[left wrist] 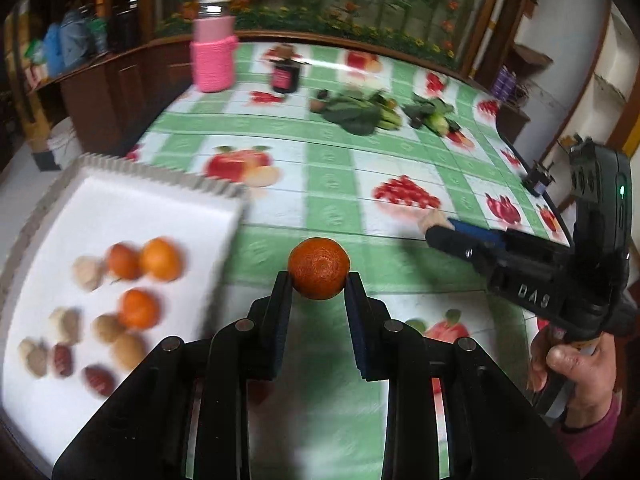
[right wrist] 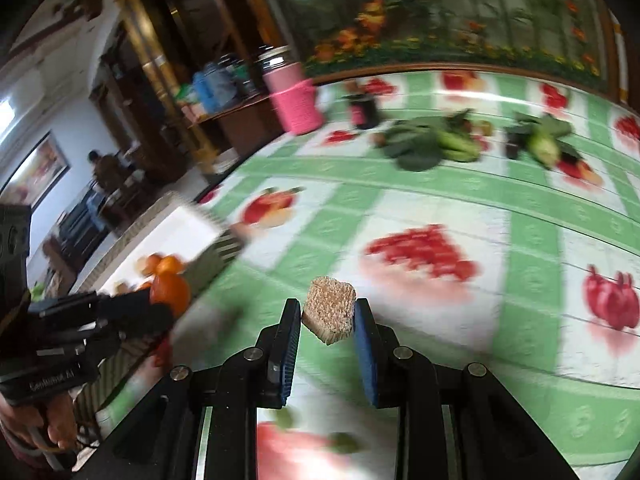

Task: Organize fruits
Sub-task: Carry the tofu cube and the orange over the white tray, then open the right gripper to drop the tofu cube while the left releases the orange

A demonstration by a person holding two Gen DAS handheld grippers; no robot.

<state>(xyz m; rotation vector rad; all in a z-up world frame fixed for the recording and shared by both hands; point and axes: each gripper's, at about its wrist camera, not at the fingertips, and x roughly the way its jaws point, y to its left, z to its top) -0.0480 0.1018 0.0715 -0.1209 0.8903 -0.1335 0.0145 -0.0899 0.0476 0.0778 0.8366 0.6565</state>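
Note:
My left gripper (left wrist: 319,280) is shut on an orange tangerine (left wrist: 319,268) and holds it above the green fruit-print tablecloth, right of the white tray (left wrist: 120,204). The tray holds three tangerines (left wrist: 160,259), several pale walnuts (left wrist: 107,328) and red dates (left wrist: 98,380). My right gripper (right wrist: 328,312) is shut on a tan rough-textured walnut piece (right wrist: 329,310) above the cloth. In the left wrist view the right gripper (left wrist: 436,226) shows at the right with the tan piece at its tip. In the right wrist view the left gripper (right wrist: 160,304) holds the tangerine (right wrist: 170,292) beside the tray (right wrist: 188,224).
At the far side of the table stand a pink-sleeved jar (left wrist: 213,46) and a dark small jar (left wrist: 285,74). Leafy greens (left wrist: 360,110) and more vegetables (left wrist: 432,114) lie beyond the middle. A wooden cabinet (left wrist: 120,80) stands left of the table.

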